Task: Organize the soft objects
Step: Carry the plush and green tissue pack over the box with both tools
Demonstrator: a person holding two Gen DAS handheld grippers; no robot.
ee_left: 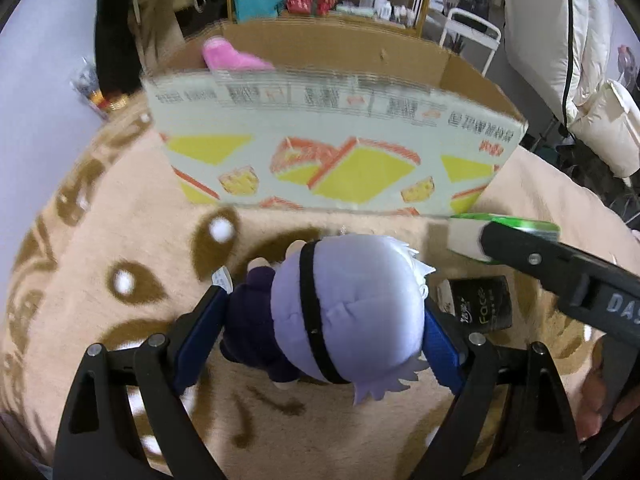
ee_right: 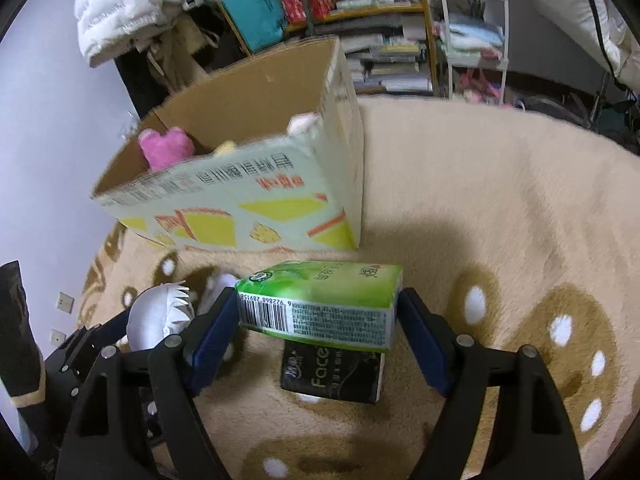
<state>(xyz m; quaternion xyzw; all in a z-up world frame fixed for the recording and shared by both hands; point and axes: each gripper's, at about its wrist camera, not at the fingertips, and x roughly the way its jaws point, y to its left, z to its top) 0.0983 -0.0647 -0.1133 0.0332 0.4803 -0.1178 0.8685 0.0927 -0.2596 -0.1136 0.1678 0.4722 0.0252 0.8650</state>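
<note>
My left fingers (ee_left: 320,328) clench a white-haired plush doll (ee_left: 344,308) while my right fingers (ee_right: 318,328) clench a green tissue pack (ee_right: 320,304) near the printed cardboard box (ee_right: 240,208).

White-haired plush doll (ee_left: 344,312) and green tissue pack (ee_right: 320,304) lifted above rug.

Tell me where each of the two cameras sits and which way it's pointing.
Left wrist: behind the left tongs, angled down at the plush doll they grip, cardboard box ahead; right tongs enter at right.
Right wrist: behind the right tongs, angled down at the green tissue pack they grip, black pack below.
Shared: box, doll, both packs, beige blanket.
</note>
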